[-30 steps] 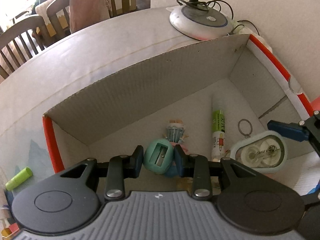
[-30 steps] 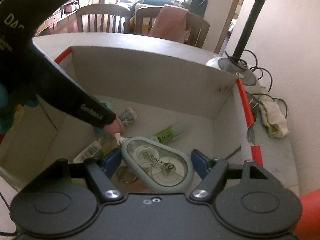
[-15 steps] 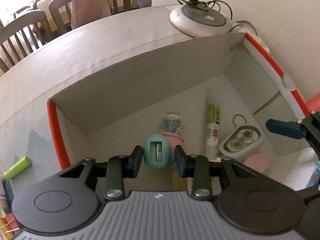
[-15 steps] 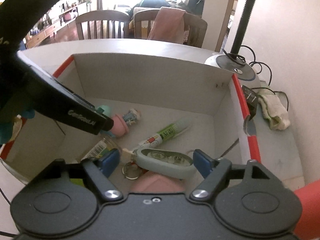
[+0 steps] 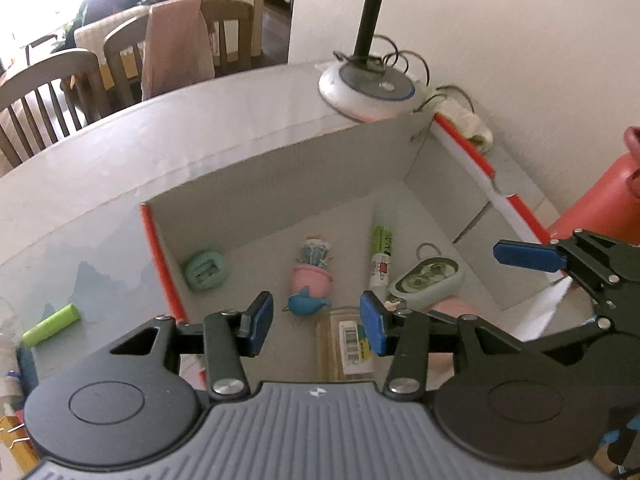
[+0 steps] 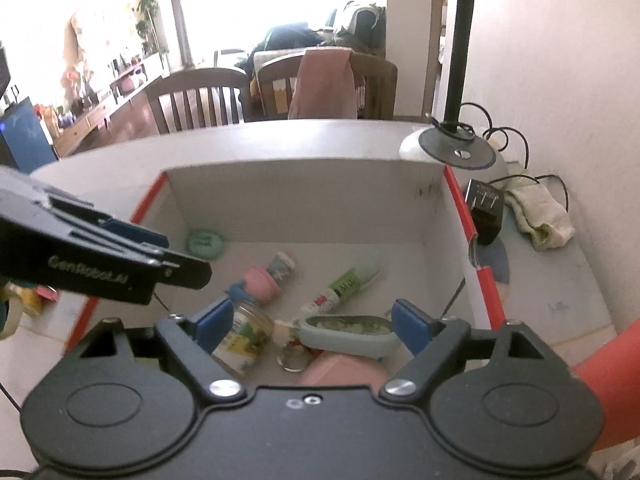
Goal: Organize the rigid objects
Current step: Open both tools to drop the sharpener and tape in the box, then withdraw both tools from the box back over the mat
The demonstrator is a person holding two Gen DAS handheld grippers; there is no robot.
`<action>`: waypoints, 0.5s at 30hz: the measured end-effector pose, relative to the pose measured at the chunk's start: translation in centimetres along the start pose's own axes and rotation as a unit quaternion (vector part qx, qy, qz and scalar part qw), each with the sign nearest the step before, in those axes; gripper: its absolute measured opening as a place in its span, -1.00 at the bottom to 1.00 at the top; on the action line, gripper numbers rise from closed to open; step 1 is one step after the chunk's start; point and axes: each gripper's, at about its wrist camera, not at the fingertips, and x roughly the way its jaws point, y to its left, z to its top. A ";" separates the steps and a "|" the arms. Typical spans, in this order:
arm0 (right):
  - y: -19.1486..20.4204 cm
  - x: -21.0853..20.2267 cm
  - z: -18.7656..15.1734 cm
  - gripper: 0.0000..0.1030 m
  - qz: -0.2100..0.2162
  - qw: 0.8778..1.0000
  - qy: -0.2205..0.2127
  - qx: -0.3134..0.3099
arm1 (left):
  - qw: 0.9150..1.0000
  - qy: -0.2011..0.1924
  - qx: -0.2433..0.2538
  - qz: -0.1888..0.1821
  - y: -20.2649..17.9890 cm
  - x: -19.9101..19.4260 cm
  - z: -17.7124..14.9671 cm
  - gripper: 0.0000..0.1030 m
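A cardboard box (image 5: 280, 184) (image 6: 304, 200) with red edge strips holds the sorted things. The teal pencil sharpener (image 5: 207, 269) (image 6: 205, 243) lies at its far left corner. The pale correction tape dispenser (image 5: 426, 278) (image 6: 348, 333) rests near a green glue tube (image 5: 381, 254) (image 6: 344, 285). My left gripper (image 5: 316, 322) hangs above the box with its jaws opening and nothing between them. My right gripper (image 6: 312, 322) also hovers over the box, jaws opening wide, the dispenser lying loose below them.
Also in the box are a pink cactus toy (image 5: 312, 270), a blue whale charm (image 5: 306, 305), a small jar (image 6: 244, 338) and a pink item (image 6: 344, 372). A green marker (image 5: 50, 325) lies on the table to the left. A lamp base (image 5: 370, 90) stands behind the box.
The left gripper let go of the teal sharpener, which now lies in the box's left corner. The right gripper released the tape dispenser into the box. Both grippers rose and opened wider.
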 end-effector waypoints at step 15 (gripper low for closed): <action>7.5 -4.5 -0.3 0.91 0.026 0.998 -0.051 0.039 | 0.997 -0.076 -0.004 -0.005 4.8 -9.5 -4.9 -0.05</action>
